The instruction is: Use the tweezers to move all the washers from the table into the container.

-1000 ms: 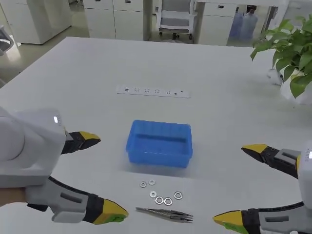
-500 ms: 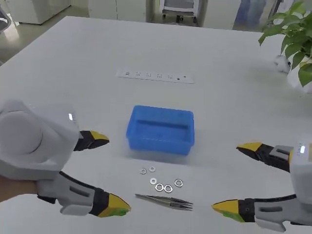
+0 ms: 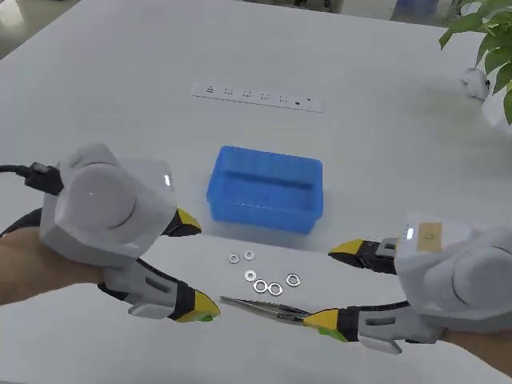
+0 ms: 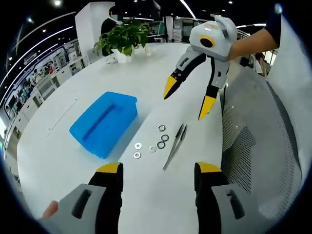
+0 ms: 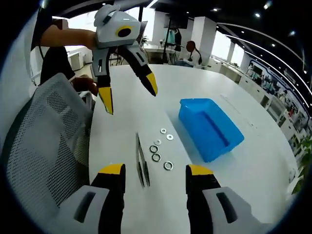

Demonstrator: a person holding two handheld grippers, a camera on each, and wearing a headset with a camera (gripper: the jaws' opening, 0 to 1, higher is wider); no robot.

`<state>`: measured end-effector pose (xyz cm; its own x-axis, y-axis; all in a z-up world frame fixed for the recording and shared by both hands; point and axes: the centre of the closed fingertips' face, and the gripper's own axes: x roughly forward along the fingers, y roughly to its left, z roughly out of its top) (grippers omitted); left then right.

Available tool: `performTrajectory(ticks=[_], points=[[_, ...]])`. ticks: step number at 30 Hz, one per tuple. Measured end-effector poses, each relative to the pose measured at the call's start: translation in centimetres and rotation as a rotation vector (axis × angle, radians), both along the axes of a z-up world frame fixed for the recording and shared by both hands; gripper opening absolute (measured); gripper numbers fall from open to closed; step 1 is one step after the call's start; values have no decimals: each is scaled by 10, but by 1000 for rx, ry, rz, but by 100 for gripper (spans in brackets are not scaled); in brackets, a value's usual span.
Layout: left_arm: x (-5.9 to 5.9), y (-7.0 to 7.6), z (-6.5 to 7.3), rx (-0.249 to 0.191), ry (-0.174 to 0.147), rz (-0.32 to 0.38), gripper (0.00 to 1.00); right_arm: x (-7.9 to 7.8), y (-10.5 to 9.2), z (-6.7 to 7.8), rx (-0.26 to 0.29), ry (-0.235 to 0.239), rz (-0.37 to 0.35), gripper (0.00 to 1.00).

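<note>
Hovering near the slim metal tweezers [image 3: 260,307], left tool [image 3: 204,266] and right tool [image 3: 320,286] gape empty; pickup's next, I'd guess.

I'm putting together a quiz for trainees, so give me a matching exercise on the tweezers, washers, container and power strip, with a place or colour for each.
1 tweezers
2 washers
3 container
4 power strip

A blue
B white, beyond the container
C lying flat, on the near side of the washers
D clustered between tweezers and container

Pairs: 1-C, 2-D, 3-A, 4-B
</note>
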<state>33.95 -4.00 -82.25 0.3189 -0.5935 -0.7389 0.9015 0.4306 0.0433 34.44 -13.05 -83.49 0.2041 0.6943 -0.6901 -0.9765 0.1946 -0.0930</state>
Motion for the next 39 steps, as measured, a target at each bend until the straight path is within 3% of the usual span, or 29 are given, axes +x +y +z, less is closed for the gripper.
performTrajectory(ticks=[2, 3, 5, 6, 10, 13, 14, 16, 19, 25, 29, 34, 35, 36, 39], points=[[-2, -3, -9, 0, 32, -31, 57, -3, 6, -10, -27, 29, 20, 44], [-9, -7, -14, -9, 73, -80, 54, -5, 9, -16, -45, 41, 32, 43], [-9, -13, -20, -36, 103, -85, 51, -8, 11, -24, -68, 71, 45, 39], [-7, -14, -21, -39, 102, -85, 51, -10, 13, -27, -78, 89, 50, 37], [-1, -17, -32, -27, 96, -94, 51, -9, 17, -32, -93, 89, 68, 32], [0, -18, -40, -20, 122, -107, 49, -7, 20, -35, -103, 100, 75, 30], [-2, -22, -40, -42, 139, -114, 47, -7, 20, -37, -113, 104, 83, 30], [-6, -28, -42, -93, 216, -89, 42, -7, 20, -41, -132, 115, 95, 30], [-1, -24, -50, -46, 184, -117, 39, -9, 20, -46, -159, 122, 115, 29], [-4, -22, -60, 2, 187, -167, 37, -9, 23, -51, -174, 134, 138, 22], [-3, -22, -63, 7, 186, -192, 37, -12, 21, -57, -223, 105, 195, 15], [1, -24, -64, 14, 154, -233, 32, -10, 22, -56, -223, 96, 205, 13], [0, -26, -64, 23, 141, -254, 30, -10, 23, -56, -225, 91, 208, 13], [3, -26, -65, 42, 101, -282, 29, -11, 22, -57, -233, 79, 218, 12], [0, -27, -65, 39, 99, -293, 30, -11, 23, -57, -242, 66, 230, 12]])
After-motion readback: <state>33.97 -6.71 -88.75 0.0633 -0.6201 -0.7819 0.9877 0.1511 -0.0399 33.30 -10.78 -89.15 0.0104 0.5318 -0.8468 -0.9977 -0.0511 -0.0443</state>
